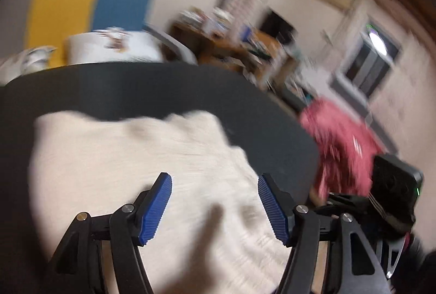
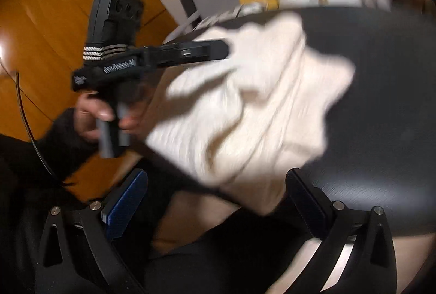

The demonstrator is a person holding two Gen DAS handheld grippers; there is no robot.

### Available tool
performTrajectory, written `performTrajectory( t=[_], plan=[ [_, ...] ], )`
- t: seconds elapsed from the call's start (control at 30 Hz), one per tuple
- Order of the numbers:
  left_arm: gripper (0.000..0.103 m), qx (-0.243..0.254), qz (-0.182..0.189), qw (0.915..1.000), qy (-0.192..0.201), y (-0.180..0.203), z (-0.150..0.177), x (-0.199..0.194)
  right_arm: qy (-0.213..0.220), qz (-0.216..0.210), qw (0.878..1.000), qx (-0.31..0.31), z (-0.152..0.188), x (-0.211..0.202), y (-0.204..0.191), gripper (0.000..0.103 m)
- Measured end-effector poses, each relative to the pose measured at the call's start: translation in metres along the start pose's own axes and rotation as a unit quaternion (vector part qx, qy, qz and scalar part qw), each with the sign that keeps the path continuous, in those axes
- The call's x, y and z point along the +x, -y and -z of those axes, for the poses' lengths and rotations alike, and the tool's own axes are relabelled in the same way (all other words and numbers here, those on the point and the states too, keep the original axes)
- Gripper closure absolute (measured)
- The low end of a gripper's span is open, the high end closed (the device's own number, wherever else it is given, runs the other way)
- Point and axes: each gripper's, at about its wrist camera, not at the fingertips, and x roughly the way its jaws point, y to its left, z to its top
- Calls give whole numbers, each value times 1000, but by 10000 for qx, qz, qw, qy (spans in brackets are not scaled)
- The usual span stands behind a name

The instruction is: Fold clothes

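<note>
**Cream knit on the dark worktop, both tools free**

The cream, ribbed knit garment (image 1: 130,171) lies crumpled on the dark grey, round-edged worktop (image 1: 169,87), its near part bunched and reaching the edge closest to the person. In the right wrist view the same garment (image 2: 253,103) shows heavy folds and no flat panel — folding proper has not begun, as far as I can judge.

The left hand-held gripper (image 1: 215,208) hangs just above the cloth with its blue ribbed pads (image 1: 155,212) spread wide and nothing between them. The right hand-held gripper (image 2: 215,201) is likewise wide apart and empty, low at the near edge of the garment.

To do this step well, each tool should likely pick a separate edge or corner, pinch a single layer only, and draw the cloth outward so it lies flat before any fold. Grabbing the thick bunch would probably drag the whole heap.

A pink crumpled garment (image 1: 340,147) sits past the worktop's right side; what it rests on I cannot tell.

Both views are smeared by motion. Sleeves, collar and hem cannot be told apart, the garment's near portion is cut off by the frame, and whether the left pads touch the fabric is unclear.
</note>
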Motion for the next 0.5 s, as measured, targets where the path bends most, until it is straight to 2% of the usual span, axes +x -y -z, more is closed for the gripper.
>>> performTrajectory(
  t=[0.07,0.1,0.17,0.23,0.3,0.33,0.37,0.4,0.43,0.5],
  plan=[
    [36,-545,28,9981,291,-25,11,-30,178,334,9974,-616,-12,-4,-29,0],
    [36,-667,18,9971,353,-32,15,-39,210,337,9957,-842,-16,-2,-42,0],
    [36,-668,-164,9968,412,-44,33,-62,176,295,9898,-1382,-22,10,-72,0],
    [36,-630,-186,9973,323,-47,50,-73,-116,307,9834,-1785,-24,37,-95,0],
    [36,-638,-100,9979,9,-49,68,-73,-560,496,9832,-1668,-26,65,-91,0],
    [36,-487,-233,9981,-302,-49,74,-66,-788,610,9857,-1361,-23,77,-79,0],
    [36,-323,-489,9962,-637,-49,82,-55,-764,616,9901,-1004,-21,83,-65,0],
    [37,-270,-621,9952,-706,-50,88,-50,-739,621,9932,-647,-18,88,-51,0],
    [36,-231,-736,9941,-768,-52,94,-45,-652,530,9950,-548,-18,85,-48,0],
    [37,-502,-534,9946,-733,-59,93,-49,-547,446,9965,-453,-18,82,-47,0]
  ],
)
